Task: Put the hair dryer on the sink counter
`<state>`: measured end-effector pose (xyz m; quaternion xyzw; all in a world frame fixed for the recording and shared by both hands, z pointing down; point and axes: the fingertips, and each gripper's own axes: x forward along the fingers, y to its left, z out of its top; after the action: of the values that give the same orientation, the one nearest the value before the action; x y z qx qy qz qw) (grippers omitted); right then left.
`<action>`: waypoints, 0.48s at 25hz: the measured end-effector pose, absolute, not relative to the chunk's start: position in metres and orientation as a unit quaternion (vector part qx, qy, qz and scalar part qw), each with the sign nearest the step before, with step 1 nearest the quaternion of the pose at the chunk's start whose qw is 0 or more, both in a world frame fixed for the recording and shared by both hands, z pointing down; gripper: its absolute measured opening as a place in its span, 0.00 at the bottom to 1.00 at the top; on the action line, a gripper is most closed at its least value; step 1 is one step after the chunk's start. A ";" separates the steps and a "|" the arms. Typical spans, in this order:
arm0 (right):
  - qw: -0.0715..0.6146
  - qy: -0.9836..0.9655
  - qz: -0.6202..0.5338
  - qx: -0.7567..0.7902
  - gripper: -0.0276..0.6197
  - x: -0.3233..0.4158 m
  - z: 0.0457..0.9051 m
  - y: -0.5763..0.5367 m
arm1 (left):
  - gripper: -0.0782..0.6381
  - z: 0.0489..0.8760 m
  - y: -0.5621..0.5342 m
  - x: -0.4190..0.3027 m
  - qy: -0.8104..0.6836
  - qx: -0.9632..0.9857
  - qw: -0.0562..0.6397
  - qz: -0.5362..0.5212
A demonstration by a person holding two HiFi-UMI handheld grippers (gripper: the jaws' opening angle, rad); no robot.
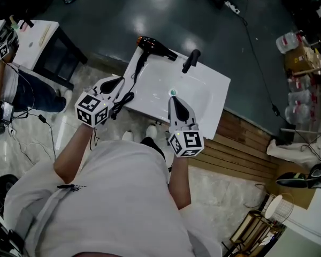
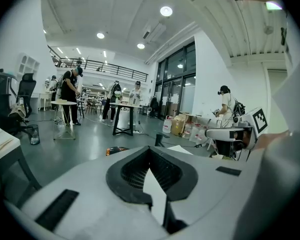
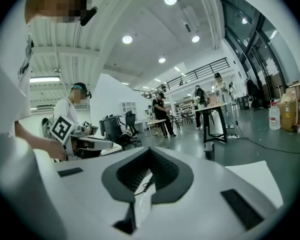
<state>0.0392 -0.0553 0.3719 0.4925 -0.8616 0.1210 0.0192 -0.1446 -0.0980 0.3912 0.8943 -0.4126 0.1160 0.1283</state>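
The black and orange hair dryer [image 1: 152, 46] lies on the far left corner of the white sink counter [image 1: 208, 98]. Its black cord [image 1: 129, 96] trails back over the counter's left edge. My left gripper [image 1: 119, 81] hangs shut and empty beside that cord, near the left edge. My right gripper [image 1: 173, 98] is over the basin by the drain [image 1: 173, 92], shut, with nothing in it. The left gripper view shows the dryer's orange end [image 2: 115, 150] beyond the closed jaws [image 2: 149, 149]. In the right gripper view the jaws [image 3: 150, 150] are closed and a bit of cord [image 3: 146, 185] shows below.
A black faucet [image 1: 191, 60] stands at the counter's far edge. Wooden planks [image 1: 241, 149] lie to the right, with water jugs [image 1: 289, 42] beyond. A white table [image 1: 35, 39] and a seated person are at the left. People work at tables [image 2: 124, 115] further off.
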 end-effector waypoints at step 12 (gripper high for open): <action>0.022 -0.857 0.116 0.502 0.05 0.037 0.371 -0.047 | 0.11 0.397 -0.093 -0.145 -0.406 0.897 0.135 0.113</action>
<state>0.0366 -0.0471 0.3713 0.5015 -0.8571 0.1159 0.0218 -0.1451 -0.0928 0.3974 0.8968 -0.4060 0.1129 0.1347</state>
